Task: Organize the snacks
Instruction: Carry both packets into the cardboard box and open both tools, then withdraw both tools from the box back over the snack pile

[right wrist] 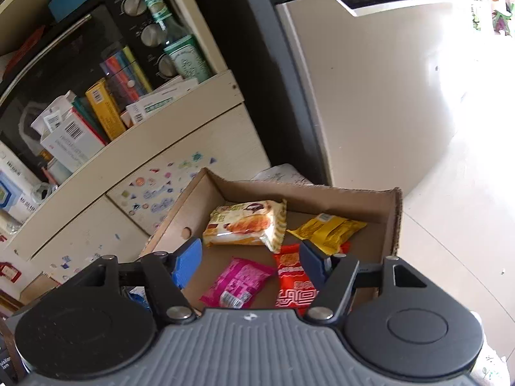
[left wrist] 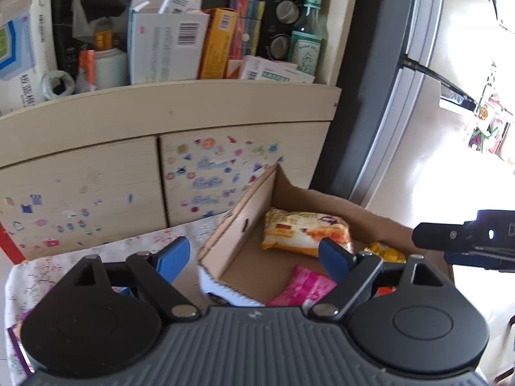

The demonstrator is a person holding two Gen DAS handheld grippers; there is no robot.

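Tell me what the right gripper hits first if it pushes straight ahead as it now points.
Probably the pink snack packet on the floor of the cardboard box: it lies between the open right gripper fingers, nearest. Depth is unclear; the red packet lies close beside it.

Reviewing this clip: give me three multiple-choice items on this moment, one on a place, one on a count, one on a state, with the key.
1. Where does the pink packet lie?
A. in the cardboard box
B. on the shelf
C. in the right gripper

2. How many snack packets show in the box in the right wrist view?
A. two
B. four
C. six

3. How stand the left gripper jaws?
A. shut on a packet
B. open, empty
C. shut, empty

Key: 1 A, it rests on the box floor. 2 B, bread packet, yellow packet, red packet and pink. 3 B, blue pads apart, nothing between.
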